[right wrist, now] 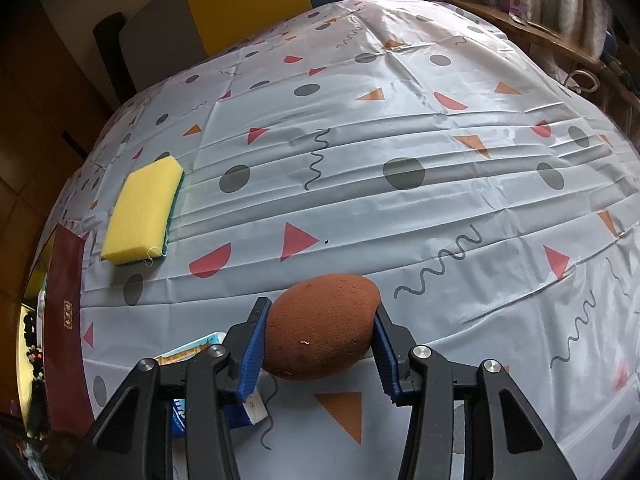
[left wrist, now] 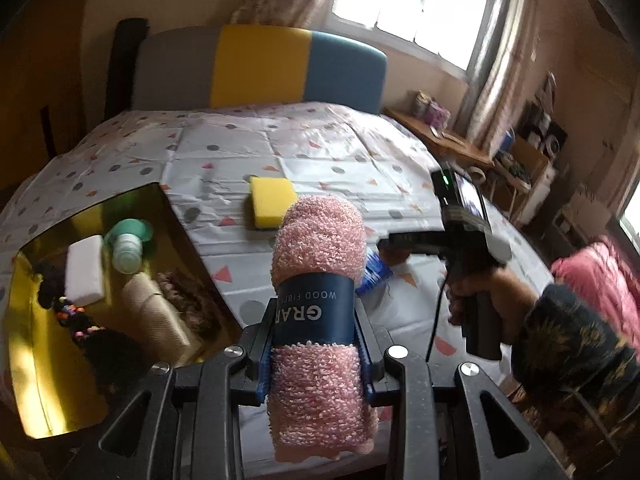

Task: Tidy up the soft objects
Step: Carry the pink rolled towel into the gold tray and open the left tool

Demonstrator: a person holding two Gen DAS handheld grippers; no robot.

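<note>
My left gripper point(left wrist: 316, 344) is shut on a rolled pink towel point(left wrist: 320, 292) with a dark blue paper band, held above the table beside the gold-lined box point(left wrist: 52, 392). My right gripper point(right wrist: 320, 344) is shut on a brown egg-shaped sponge point(right wrist: 320, 326), just above the patterned tablecloth point(right wrist: 400, 200). The right gripper also shows in the left wrist view point(left wrist: 384, 246), held by a hand to the right. A yellow sponge with a green underside point(right wrist: 142, 212) lies on the cloth at the left; it also shows in the left wrist view point(left wrist: 272, 200).
The box holds a white block point(left wrist: 84, 274), a teal bottle point(left wrist: 128, 246), a beige roll point(left wrist: 156, 316) and dark fuzzy items. A blue packet point(right wrist: 180, 412) lies under my right gripper. A chair with a grey, yellow and blue back point(left wrist: 260, 68) stands behind the table; a wooden shelf point(left wrist: 440, 136) is at the right.
</note>
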